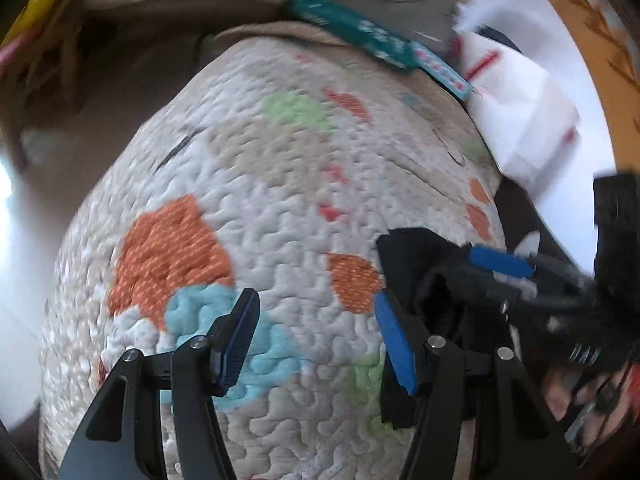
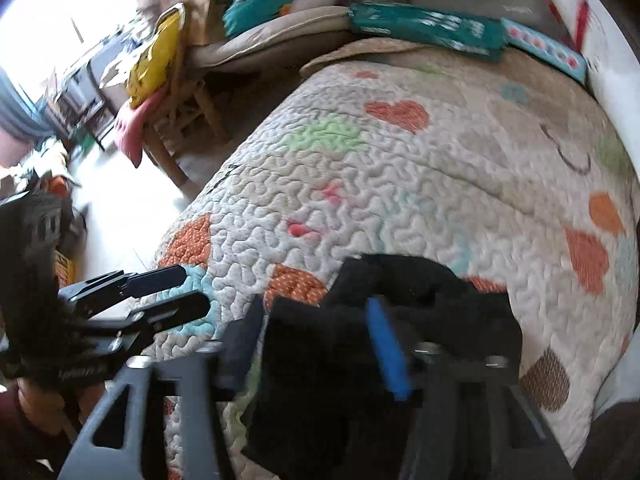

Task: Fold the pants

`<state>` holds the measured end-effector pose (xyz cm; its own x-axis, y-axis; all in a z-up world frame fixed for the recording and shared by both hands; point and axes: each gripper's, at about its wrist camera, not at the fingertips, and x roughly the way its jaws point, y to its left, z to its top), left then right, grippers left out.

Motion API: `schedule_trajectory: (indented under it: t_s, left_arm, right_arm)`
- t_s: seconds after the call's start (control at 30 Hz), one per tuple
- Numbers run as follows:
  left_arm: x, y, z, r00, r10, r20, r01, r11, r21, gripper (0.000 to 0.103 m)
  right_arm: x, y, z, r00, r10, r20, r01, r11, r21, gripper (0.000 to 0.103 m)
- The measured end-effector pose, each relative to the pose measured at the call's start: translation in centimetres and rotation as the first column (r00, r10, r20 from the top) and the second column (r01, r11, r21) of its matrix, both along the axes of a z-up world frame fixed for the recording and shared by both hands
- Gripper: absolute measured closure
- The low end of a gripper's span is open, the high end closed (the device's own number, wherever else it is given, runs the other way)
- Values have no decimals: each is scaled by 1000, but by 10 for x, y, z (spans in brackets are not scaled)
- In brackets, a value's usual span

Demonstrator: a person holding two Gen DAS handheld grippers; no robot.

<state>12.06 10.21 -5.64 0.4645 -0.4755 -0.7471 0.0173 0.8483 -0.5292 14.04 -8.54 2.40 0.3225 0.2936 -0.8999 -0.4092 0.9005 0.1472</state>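
The black pants (image 2: 400, 320) lie bunched on a quilted bedspread (image 2: 420, 184) with hearts and coloured patches. In the right wrist view the cloth fills the space between my right gripper's (image 2: 316, 344) fingers, which stand apart; the frames do not show whether they pinch it. My left gripper (image 1: 316, 340) is open and empty over the quilt (image 1: 280, 184), with the pants (image 1: 424, 280) just to its right. The right gripper (image 1: 500, 264) shows there at the pants, and the left gripper (image 2: 180, 288) shows at the left of the right wrist view.
A teal packet (image 2: 424, 28) and beige cushions (image 2: 260, 44) lie at the bed's far end. A white cloth with red marks (image 1: 520, 120) lies at the far right. A wooden chair with a yellow bag (image 2: 156, 56) stands to the left, on pale floor (image 2: 120, 208).
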Motion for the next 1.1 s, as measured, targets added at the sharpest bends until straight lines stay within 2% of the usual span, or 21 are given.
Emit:
schedule_trajectory:
  t_s: [0.07, 0.1, 0.2, 0.33, 0.43, 0.5, 0.53, 0.6, 0.63, 0.67, 0.7, 0.77, 0.83, 0.87, 0.93, 1.0, 1.1]
  left_arm:
    - [2, 8, -4, 999, 29, -24, -30, 998, -52, 44]
    - [2, 11, -4, 999, 35, -23, -37, 997, -65, 44]
    - [1, 11, -1, 999, 44, -6, -44, 998, -48, 44]
    - [3, 9, 0, 999, 39, -7, -39, 998, -51, 43]
    - [3, 5, 0, 1000, 30, -7, -30, 999, -40, 43]
    - [3, 0, -1, 1000, 22, -10, -22, 999, -31, 43]
    - [2, -1, -1, 1000, 17, -10, -17, 999, -29, 43]
    - [-1, -7, 1, 1000, -2, -1, 2, 1000, -22, 43]
    - [-1, -11, 3, 1000, -13, 10, 13, 1000, -21, 43]
    - [-2, -15, 6, 999, -27, 24, 28, 999, -26, 43]
    - [-2, -22, 12, 997, -53, 48, 55, 998, -38, 43]
    - [-2, -39, 23, 990, -105, 99, 112, 991, -73, 43]
    - [-3, -57, 32, 977, -154, 150, 169, 981, -91, 43]
    - [-4, -71, 37, 965, -187, 186, 205, 975, -83, 41]
    - [-5, -92, 37, 949, -238, 207, 250, 967, -36, 37]
    - [-2, -107, 24, 951, -266, 159, 263, 964, 36, 37]
    - [10, -118, -17, 962, -273, 2, 270, 955, 122, 35]
  right_arm:
    - [4, 12, -15, 999, 20, -48, -23, 997, -76, 35]
    - [7, 17, -23, 998, 28, -61, -35, 991, -130, 58]
    - [18, 21, -33, 998, 14, -67, -25, 986, -164, 57]
    - [44, 17, -33, 996, -60, -68, 50, 989, -141, 59]
    - [65, 11, -39, 986, -115, -117, 104, 990, -91, 68]
    - [75, 9, -41, 978, -127, -163, 123, 992, -37, 67]
    - [77, 7, -36, 978, -140, -156, 139, 990, -19, 66]
    - [77, -3, -17, 979, -163, -118, 170, 984, 49, 58]
    - [73, -14, -4, 978, -187, -94, 196, 977, 90, 48]
    - [69, -24, 7, 974, -215, -69, 221, 969, 106, 43]
    - [62, -39, 19, 969, -243, -42, 246, 963, 112, 43]
    - [49, -60, 31, 964, -265, -9, 264, 959, 98, 43]
    - [32, -82, 36, 956, -292, 36, 291, 956, 30, 43]
    - [24, -91, 35, 953, -300, 50, 300, 954, 3, 43]
    - [4, -106, 29, 948, -313, 55, 315, 949, -32, 43]
    - [-15, -115, 18, 947, -318, 36, 319, 947, -28, 43]
    - [-42, -121, -7, 941, -337, 1, 337, 941, -39, 43]
